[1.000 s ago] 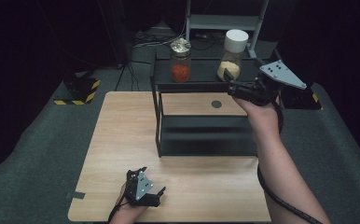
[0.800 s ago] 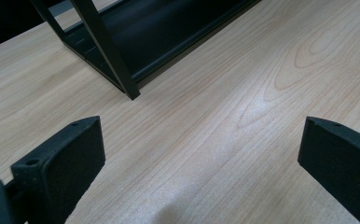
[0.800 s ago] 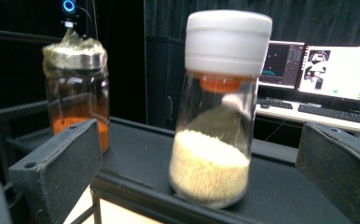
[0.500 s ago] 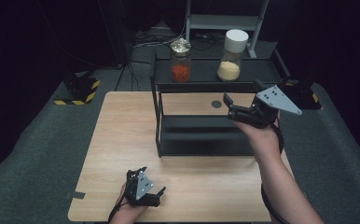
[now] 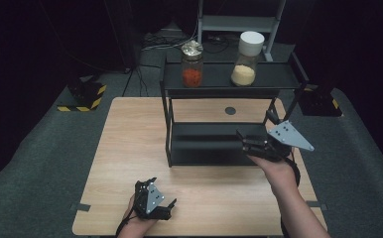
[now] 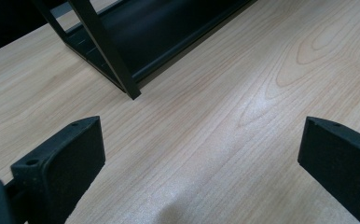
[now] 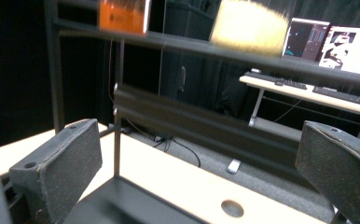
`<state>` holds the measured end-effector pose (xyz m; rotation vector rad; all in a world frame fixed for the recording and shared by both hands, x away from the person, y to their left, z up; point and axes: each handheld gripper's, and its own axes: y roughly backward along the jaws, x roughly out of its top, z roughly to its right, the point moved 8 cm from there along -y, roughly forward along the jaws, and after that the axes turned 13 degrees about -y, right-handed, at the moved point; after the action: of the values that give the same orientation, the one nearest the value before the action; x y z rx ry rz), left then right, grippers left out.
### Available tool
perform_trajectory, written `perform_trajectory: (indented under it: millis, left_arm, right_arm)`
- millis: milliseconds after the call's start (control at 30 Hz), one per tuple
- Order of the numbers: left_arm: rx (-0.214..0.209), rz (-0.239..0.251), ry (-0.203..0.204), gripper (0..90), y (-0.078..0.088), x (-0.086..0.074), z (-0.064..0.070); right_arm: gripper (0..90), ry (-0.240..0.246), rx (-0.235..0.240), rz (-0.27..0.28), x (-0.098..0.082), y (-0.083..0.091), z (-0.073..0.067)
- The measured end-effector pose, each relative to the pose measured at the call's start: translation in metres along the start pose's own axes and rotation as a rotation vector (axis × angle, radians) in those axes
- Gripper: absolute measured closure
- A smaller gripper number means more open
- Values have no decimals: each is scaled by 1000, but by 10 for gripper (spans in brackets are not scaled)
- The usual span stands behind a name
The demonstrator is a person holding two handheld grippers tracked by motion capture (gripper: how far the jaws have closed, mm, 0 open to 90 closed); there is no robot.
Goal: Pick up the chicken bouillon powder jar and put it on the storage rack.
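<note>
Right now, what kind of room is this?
Probably a lab or recording studio: black curtains all around, a wooden table with a black metal shelf holding two jars, and a desk with computer screens behind.

1. Light wooden surface, round cable hole near far edge.
2. Black two-tier shelf stands on it, right of centre.
3. Top tier carries orange-filled jar and white-lidded jar, apart.
</note>
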<state>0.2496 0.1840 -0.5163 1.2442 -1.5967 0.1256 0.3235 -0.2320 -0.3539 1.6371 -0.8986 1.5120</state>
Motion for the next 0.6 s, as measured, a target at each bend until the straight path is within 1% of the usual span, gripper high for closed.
perform_trajectory:
  millis: [100,133,167,200,233,267,433,467,600]
  left_arm:
    - [2,0,-5,9,0,0,0]
    - [3,0,-8,9,0,0,1]
    - [4,1,-8,9,0,0,1]
    - [5,1,-8,9,0,0,1]
    - [5,1,-9,9,0,0,1]
    - [6,0,-9,9,0,0,1]
    - [11,-3,-5,9,0,0,1]
    - [12,-3,-9,9,0,1,2]
    - [17,-4,-17,9,0,1,3]
  right_arm:
    - [0,2,0,-8,-13,4,0]
    - [0,1,0,-17,-18,6,0]
    - [0,0,-1,-32,-27,8,0]
    - [0,0,-1,-32,-27,8,0]
    - [0,-6,-3,-45,-37,11,0]
    - [0,-6,-3,-45,-37,11,0]
    - [0,-13,-12,-94,-63,17,2]
    - [0,-14,-15,-102,-67,18,2]
    - [0,-14,-33,-153,-92,24,2]
